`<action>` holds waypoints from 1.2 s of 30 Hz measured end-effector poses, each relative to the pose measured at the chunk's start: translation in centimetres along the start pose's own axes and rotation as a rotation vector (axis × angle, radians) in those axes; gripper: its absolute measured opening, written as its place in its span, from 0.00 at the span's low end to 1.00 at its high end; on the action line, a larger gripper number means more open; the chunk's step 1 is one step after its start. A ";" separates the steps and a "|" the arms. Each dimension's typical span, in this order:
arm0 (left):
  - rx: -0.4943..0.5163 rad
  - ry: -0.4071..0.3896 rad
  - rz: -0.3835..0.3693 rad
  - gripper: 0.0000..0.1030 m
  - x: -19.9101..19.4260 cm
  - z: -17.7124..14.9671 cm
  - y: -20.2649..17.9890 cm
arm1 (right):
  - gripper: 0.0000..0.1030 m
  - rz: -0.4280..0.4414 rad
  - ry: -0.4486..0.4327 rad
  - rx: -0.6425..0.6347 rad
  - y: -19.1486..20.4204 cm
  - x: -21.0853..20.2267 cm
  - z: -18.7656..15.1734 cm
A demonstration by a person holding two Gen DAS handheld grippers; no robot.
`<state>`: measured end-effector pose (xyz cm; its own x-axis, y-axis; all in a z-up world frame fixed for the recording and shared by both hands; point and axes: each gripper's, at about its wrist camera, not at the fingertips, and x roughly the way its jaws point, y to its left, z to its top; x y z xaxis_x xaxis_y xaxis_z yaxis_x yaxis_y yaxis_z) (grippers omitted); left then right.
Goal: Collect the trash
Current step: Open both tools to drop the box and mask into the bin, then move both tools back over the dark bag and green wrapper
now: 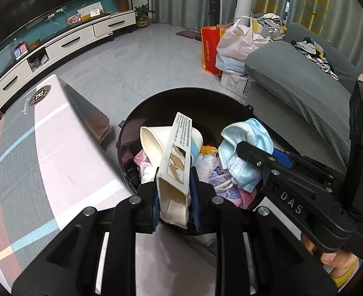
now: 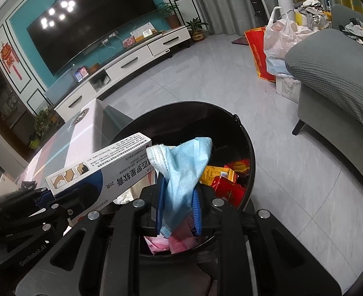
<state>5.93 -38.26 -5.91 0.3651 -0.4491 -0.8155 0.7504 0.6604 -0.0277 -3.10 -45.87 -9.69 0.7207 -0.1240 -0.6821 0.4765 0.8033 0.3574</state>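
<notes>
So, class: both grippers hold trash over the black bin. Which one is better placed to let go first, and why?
Probably the right gripper: its blue face mask hangs over the black bin's opening. The left gripper holds a long box reaching across the bin.

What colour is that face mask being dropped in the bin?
Light blue; the face mask shows best in the right wrist view.

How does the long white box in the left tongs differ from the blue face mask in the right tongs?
The box is stiff cardboard with printed text and keeps its long straight shape; the mask is soft blue cloth, crumpled and hanging limp. The box is open at the end held by the left tongs; the mask is pinched at its middle by the right tongs. Both are held above the black bin.
</notes>
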 end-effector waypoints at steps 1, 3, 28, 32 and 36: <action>-0.001 -0.001 0.003 0.26 0.0 0.0 0.1 | 0.23 -0.001 0.000 -0.001 0.0 0.0 0.0; -0.008 -0.006 0.002 0.36 -0.1 0.0 0.2 | 0.28 0.000 -0.001 -0.002 0.0 0.0 0.0; -0.106 -0.113 0.106 0.88 -8.8 -4.1 3.3 | 0.84 0.023 -0.068 0.007 1.9 -6.3 -0.5; -0.139 -0.122 0.135 0.93 -10.7 -5.4 4.2 | 0.89 0.029 -0.050 -0.015 3.1 -7.5 -1.3; -0.160 -0.140 0.163 0.96 -12.9 -6.5 4.8 | 0.92 0.044 -0.036 -0.049 4.6 -8.8 -2.1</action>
<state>1.23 -25.37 0.74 0.5552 -0.4002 -0.7291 0.5829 0.8126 -0.0022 -8.35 -39.90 -3.37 0.7586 -0.1085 -0.6425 0.4193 0.8360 0.3539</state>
